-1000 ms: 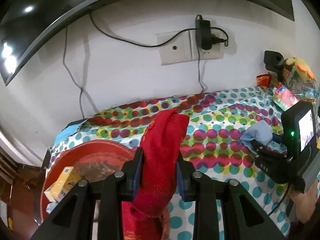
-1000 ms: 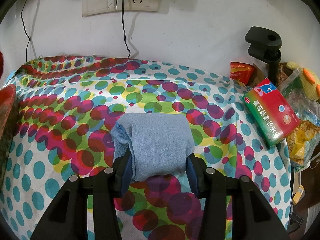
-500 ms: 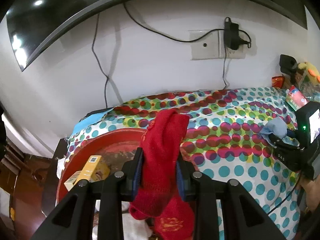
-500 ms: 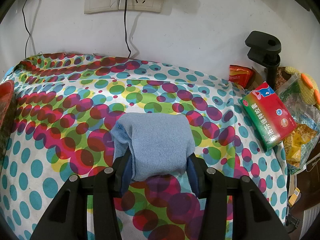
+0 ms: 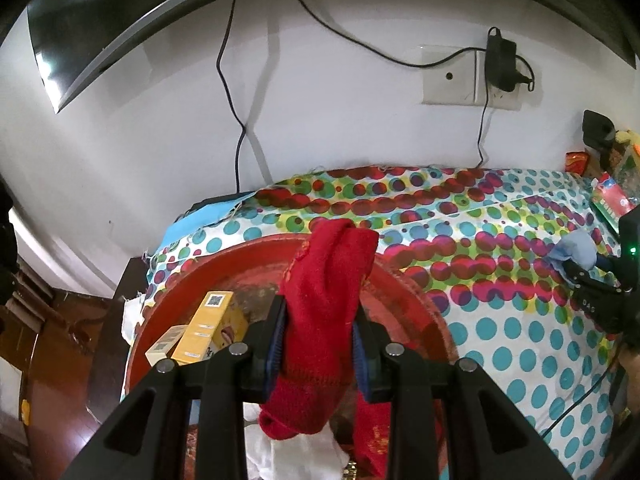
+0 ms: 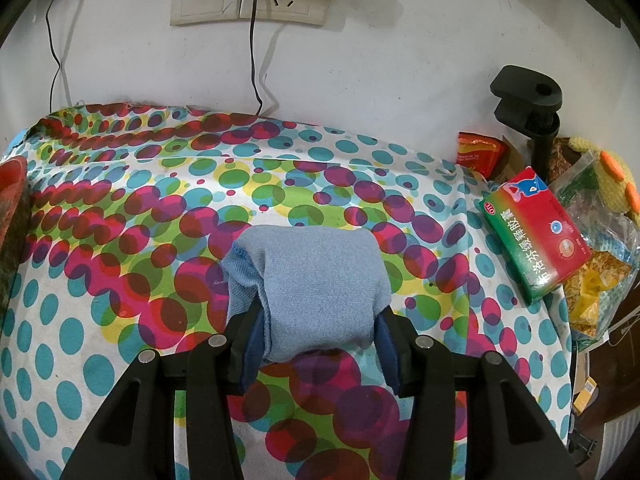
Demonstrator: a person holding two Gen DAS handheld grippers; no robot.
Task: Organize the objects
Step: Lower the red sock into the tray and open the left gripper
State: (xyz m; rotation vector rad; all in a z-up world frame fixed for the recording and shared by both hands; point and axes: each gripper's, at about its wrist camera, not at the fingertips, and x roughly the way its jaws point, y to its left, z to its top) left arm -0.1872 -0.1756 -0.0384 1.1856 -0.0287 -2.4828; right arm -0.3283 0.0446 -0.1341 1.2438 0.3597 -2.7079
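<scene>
Left wrist view. Shifted sideways since a second ago: red basin, then only at lower left, now right under the fingers; wall socket slid to the right. Left gripper clamped narrow on a red sock, same hold as before, sock hanging over the basin with its toe end drooping below the pads. In the basin: yellow boxes on the left side, white cloth and another red piece at the near edge (partly hidden by the fingers). Basin rim close to the left edge of the dotted tablecloth; beyond that edge, dark wooden floor. Open cloth to the right of the basin. Right gripper seen far right, well apart.

Right wrist view. Hardly changed from a second ago, apart from the green-and-red box sitting slightly further right in frame. Right gripper closed on a folded blue cloth, pads pressing both its sides, held over the middle of the tablecloth. Broad bare cloth ahead and to the left, up to the wall. Clutter along the right edge: the box, a red packet, clear bags of snacks, a black clamp stand. Basin rim just showing at far left.
</scene>
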